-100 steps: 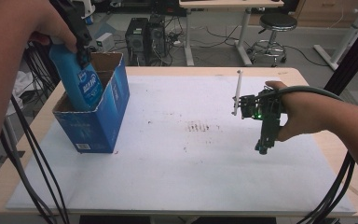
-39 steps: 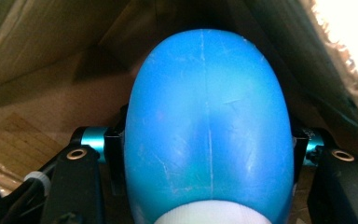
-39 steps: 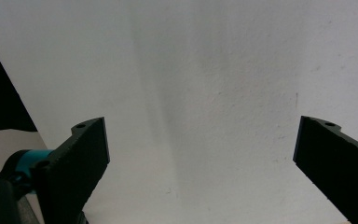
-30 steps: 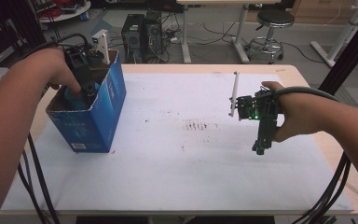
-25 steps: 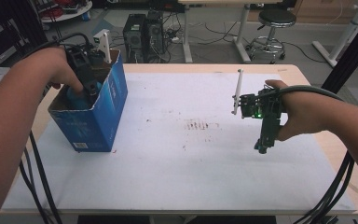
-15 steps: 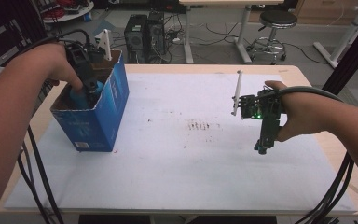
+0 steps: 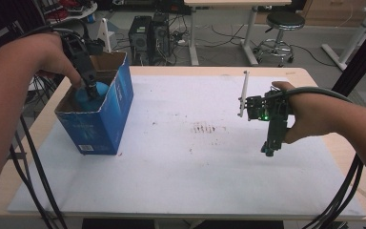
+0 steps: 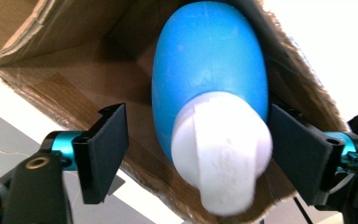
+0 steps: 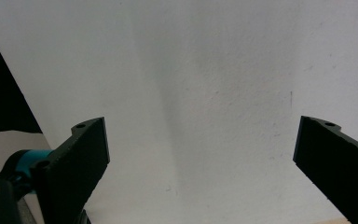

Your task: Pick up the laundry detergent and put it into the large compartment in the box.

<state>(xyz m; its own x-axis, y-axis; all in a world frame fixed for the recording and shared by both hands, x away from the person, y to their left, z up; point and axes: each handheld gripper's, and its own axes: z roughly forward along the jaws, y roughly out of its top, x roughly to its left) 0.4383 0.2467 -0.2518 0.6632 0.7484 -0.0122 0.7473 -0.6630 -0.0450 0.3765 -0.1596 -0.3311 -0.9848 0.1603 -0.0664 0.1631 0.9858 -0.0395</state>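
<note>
A blue bottle [image 7: 95, 94] with a white cap [image 8: 221, 154] stands inside an open blue cardboard box [image 7: 102, 125] at the table's left. My left gripper [image 7: 90, 87] reaches down into the box. In the left gripper view, my left gripper [image 8: 200, 158] is open, with its jaws on either side of the cap. The left jaw is clear of it and the right jaw sits close beside it. My right gripper [image 7: 269, 150] hovers over the right part of the white sheet [image 7: 195, 162], pointing down. Its jaws are wide open with nothing between them, as my right gripper [image 9: 200, 163] shows above bare sheet.
The white sheet covers most of the wooden table [image 7: 314, 76] and carries small dark marks [image 7: 205, 128] near its middle. Beyond the far edge are computer towers [image 7: 147, 33] and a stool [image 7: 281, 28]. Black cables [image 7: 33, 167] hang at the left and right front.
The blue bottle, held above the box 3.3 s ago, has gone down into it with my left gripper. The right gripper has stayed put.
</note>
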